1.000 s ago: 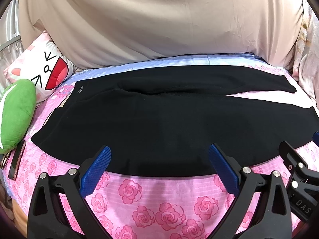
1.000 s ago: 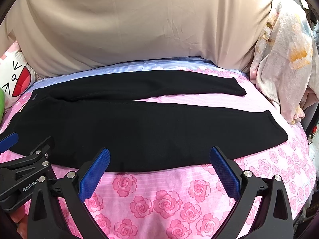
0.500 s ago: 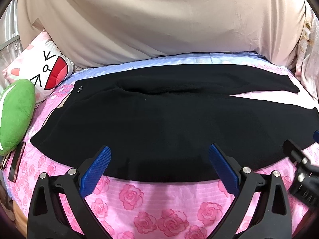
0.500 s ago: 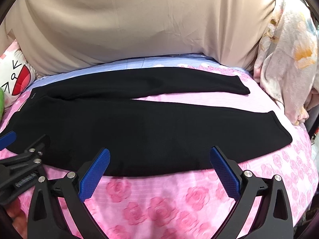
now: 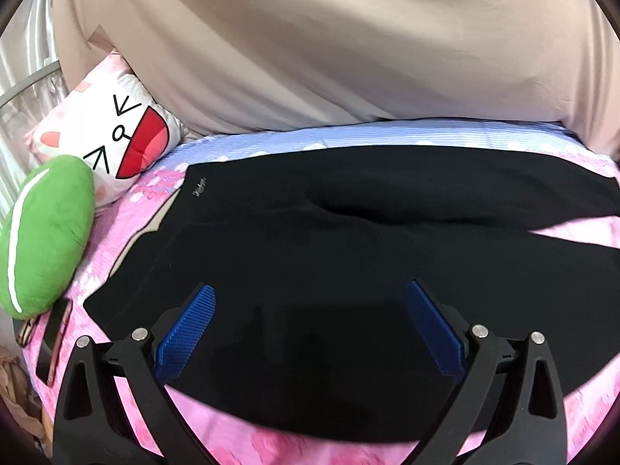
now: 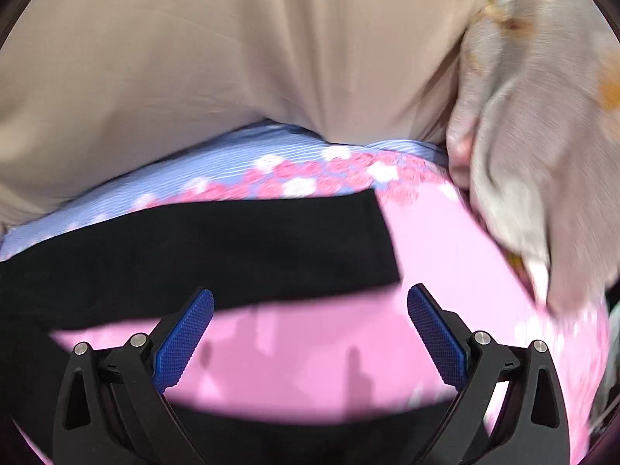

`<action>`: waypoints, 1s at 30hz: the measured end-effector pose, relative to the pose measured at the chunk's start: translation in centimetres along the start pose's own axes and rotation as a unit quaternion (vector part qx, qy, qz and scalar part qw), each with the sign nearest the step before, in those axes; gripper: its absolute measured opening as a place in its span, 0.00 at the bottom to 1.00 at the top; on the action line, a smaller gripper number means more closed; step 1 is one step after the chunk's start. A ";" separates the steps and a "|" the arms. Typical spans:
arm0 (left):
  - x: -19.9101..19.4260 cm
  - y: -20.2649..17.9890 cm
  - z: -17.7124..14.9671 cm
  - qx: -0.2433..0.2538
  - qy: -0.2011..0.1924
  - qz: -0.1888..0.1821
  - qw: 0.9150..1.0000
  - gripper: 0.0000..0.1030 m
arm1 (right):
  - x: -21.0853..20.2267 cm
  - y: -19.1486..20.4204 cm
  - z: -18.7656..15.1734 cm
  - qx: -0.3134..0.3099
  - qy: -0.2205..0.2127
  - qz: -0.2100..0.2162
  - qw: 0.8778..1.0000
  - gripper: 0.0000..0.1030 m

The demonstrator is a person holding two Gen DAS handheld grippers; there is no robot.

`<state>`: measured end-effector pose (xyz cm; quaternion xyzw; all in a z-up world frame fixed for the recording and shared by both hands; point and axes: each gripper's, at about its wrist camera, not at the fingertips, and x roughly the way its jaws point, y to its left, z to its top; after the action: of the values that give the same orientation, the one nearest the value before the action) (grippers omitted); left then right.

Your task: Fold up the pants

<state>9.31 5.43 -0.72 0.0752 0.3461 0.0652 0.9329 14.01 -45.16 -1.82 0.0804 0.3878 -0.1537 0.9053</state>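
Black pants (image 5: 348,255) lie flat on the pink rose bedsheet (image 5: 128,228), waistband at the left, legs spread to the right. My left gripper (image 5: 310,321) is open and empty, low over the seat of the pants near the waistband. In the right wrist view the far leg (image 6: 232,244) ends in a cuff at the middle, and the near leg (image 6: 310,441) is a dark band under the fingers. My right gripper (image 6: 310,325) is open and empty over the pink gap between the two legs. The right wrist view is blurred.
A beige cloth (image 5: 329,46) hangs behind the bed. A cartoon-face pillow (image 5: 116,143) and a green plush (image 5: 46,232) lie left of the waistband, with a phone (image 5: 54,341) at the bed's left edge. A floral blanket (image 6: 542,135) is heaped at the right.
Both grippers have moved forward and lower over the pants. The right one has shifted right, toward the cuff of the far leg, and has left the left wrist view.
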 end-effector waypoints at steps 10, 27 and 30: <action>6.3 4.0 6.2 0.002 -0.008 0.026 1.000 0.94 | 12.7 -2.5 5.8 0.018 0.096 0.004 0.995 0.88; 30.6 22.0 14.8 -0.154 0.180 0.029 0.971 0.50 | 12.1 -0.4 5.3 0.018 0.059 0.027 0.998 0.13; 29.0 21.9 15.4 -0.151 0.161 0.014 0.975 0.18 | 11.6 -0.2 5.3 0.021 0.054 0.024 0.998 0.12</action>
<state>39.73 30.48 -3.56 -0.0734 0.4768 0.1411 0.8645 25.14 -49.31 -6.62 0.1165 0.4312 -0.1355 0.8844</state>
